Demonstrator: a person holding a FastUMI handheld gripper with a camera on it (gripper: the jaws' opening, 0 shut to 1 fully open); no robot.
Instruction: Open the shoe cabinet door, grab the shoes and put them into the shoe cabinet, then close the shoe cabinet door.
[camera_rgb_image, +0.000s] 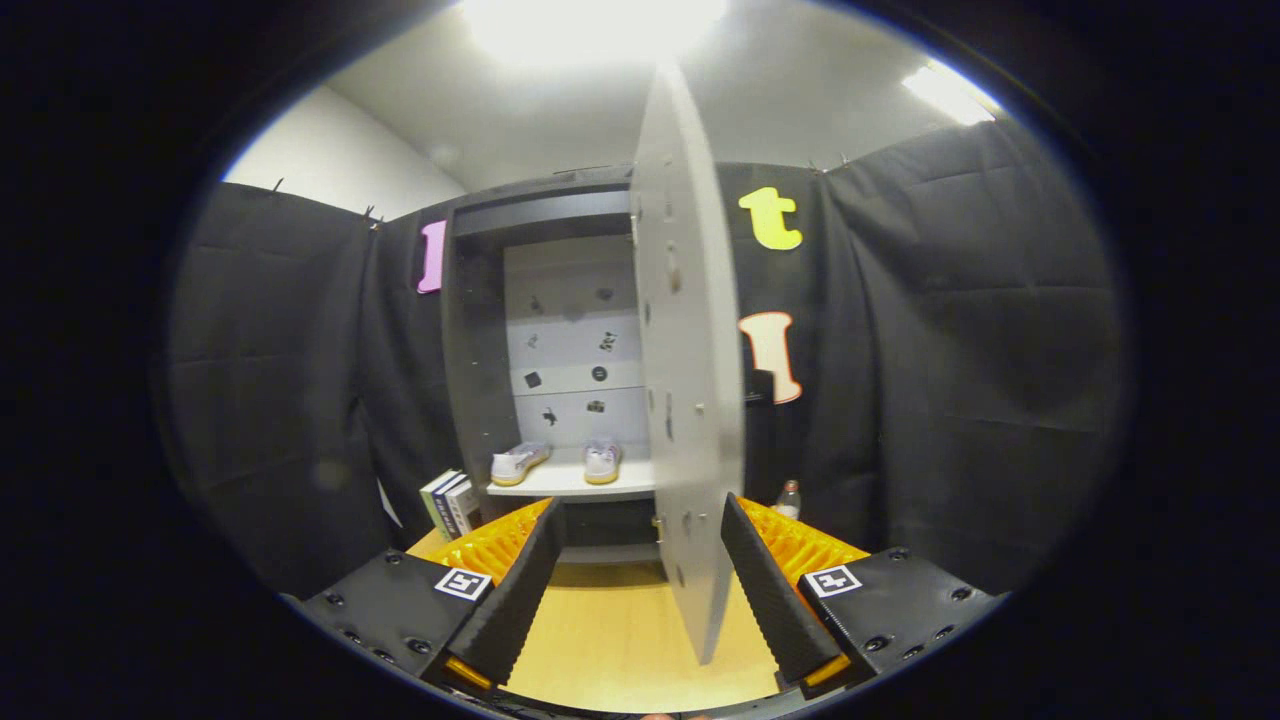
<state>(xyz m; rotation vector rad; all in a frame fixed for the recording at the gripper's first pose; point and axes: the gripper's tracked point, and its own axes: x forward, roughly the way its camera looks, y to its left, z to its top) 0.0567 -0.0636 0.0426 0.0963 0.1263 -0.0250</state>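
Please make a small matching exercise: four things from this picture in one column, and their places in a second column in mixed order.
Things:
1. shoes
2. cabinet door
3. books
4. bottle

Places:
A. on the floor, left of the shoe cabinet
B. on the pale shelf inside the cabinet
C. low down, right of the door
D. open, its lower edge between the fingers of the open gripper

Pairs: 1-B, 2-D, 3-A, 4-C
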